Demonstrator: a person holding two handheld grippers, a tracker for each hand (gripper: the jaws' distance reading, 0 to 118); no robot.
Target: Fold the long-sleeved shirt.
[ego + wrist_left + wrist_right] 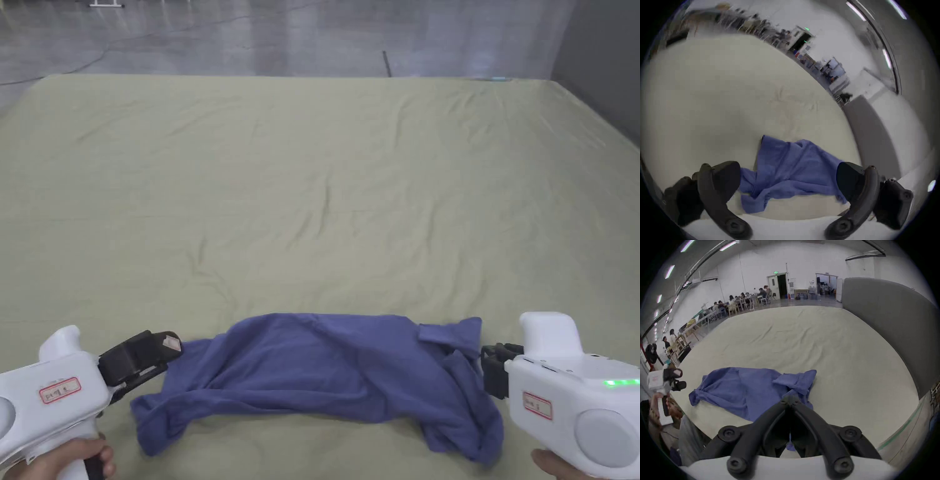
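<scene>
We hold a gripper in each hand at the near edge of the table (325,187), which is covered by a pale green sheet.

Left gripper (164,355): white body, black jaws, held in our left hand (59,459) at the lower left of the head view. In the left gripper view its jaws stand wide apart with nothing between them; the cloth lies beyond the gap, not pinched. The gripper sits just beside the left end of the shirt, and we cannot tell from the head view whether it touches the fabric.

Right gripper (489,369): white body with a green light lit on top, held at the lower right of the head view. In the right gripper view (790,402) the jaws meet at their tips, closed. A strip of blue cloth shows through the narrow gap lower down between them, but we cannot tell whether the tips actually pinch fabric or merely rest over it. The tips lie at the right end of the shirt.

Shirt (325,375): blue, long-sleeved, lying rumpled in a wide band along the near edge of the table, between the two grippers. The left end (156,431) trails toward us; the right end is bunched, with a folded flap (447,331) on top.

Beyond the shirt the sheet is wrinkled. A grey partition (883,318) stands along the right side of the table. Far off, people sit at tables (743,298) near a doorway.
</scene>
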